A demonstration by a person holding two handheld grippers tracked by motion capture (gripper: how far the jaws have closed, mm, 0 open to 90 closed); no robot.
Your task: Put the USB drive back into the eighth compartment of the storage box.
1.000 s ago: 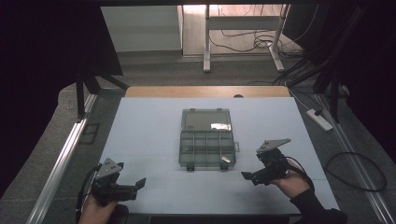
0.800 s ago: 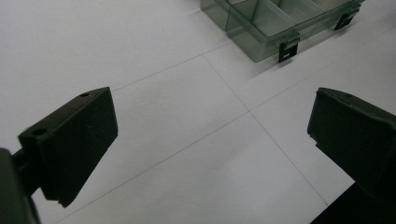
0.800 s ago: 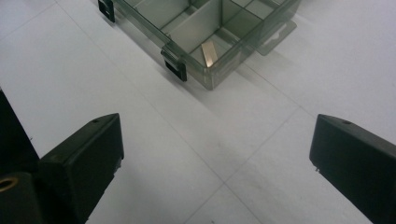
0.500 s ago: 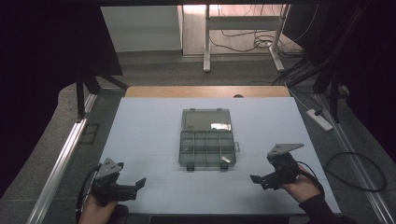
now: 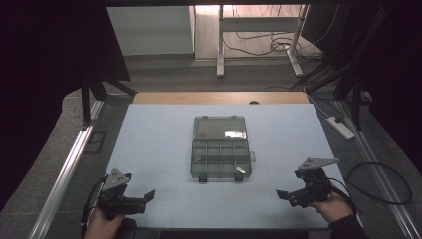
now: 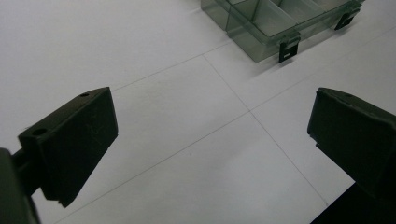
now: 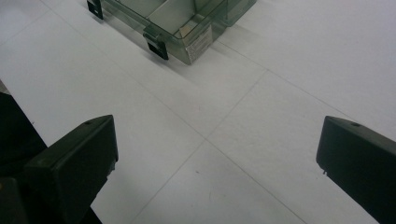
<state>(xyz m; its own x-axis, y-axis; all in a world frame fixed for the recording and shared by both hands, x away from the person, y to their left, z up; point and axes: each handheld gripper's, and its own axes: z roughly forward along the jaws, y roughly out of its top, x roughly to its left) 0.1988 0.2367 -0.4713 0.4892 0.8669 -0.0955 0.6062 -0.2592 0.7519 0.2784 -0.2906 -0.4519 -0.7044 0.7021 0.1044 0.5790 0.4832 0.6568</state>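
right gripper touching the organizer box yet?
Apart. In the high view the right gripper sits near the table's front edge, with bare white table between it and the clear organizer box. The right gripper view shows open jaws short of the box.

one compartment box (image 5: 220, 152), two tongs (image 5: 148, 194) (image 5: 281, 193), one table (image 5: 149, 134)

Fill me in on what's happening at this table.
A person holds a gripper in each hand near the table's front edge. The left gripper and right gripper are both open and hold nothing. Between them, farther back, a clear organizer box lies with its lid open, untouched. The compartments look mostly empty.
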